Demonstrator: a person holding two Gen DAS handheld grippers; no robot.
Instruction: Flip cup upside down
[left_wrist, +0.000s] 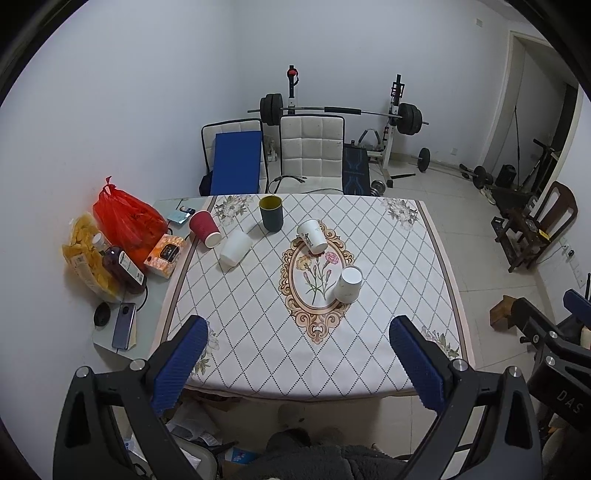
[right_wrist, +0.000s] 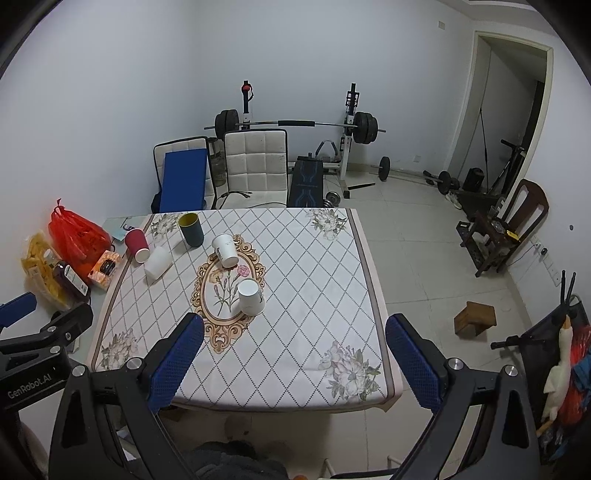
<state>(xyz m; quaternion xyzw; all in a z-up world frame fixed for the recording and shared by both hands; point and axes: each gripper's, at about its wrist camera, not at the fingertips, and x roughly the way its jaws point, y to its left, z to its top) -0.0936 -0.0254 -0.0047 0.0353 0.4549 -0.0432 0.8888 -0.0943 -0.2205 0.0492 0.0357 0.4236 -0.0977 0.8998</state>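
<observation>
Several cups stand on the patterned tablecloth (left_wrist: 258, 332). A dark cup with a yellow inside (left_wrist: 271, 213) (right_wrist: 191, 229) stands upright at the back. A red paper cup (left_wrist: 205, 228) (right_wrist: 137, 245), a plain white cup (left_wrist: 235, 248) (right_wrist: 157, 261), a printed white cup (left_wrist: 312, 236) (right_wrist: 225, 250) and another white cup (left_wrist: 348, 284) (right_wrist: 251, 296) stand upside down. My left gripper (left_wrist: 297, 336) is open and empty above the table's near edge. My right gripper (right_wrist: 295, 332) is open and empty, also near the front edge.
On the table's left strip lie a red bag (left_wrist: 125, 218), a snack bag (left_wrist: 86, 254), a bottle (left_wrist: 120, 267), a tissue box (left_wrist: 165, 255) and a phone (left_wrist: 123, 325). Two chairs (left_wrist: 310, 155) and a barbell rack (left_wrist: 340, 114) stand behind. A wooden block (right_wrist: 474, 317) lies on the floor.
</observation>
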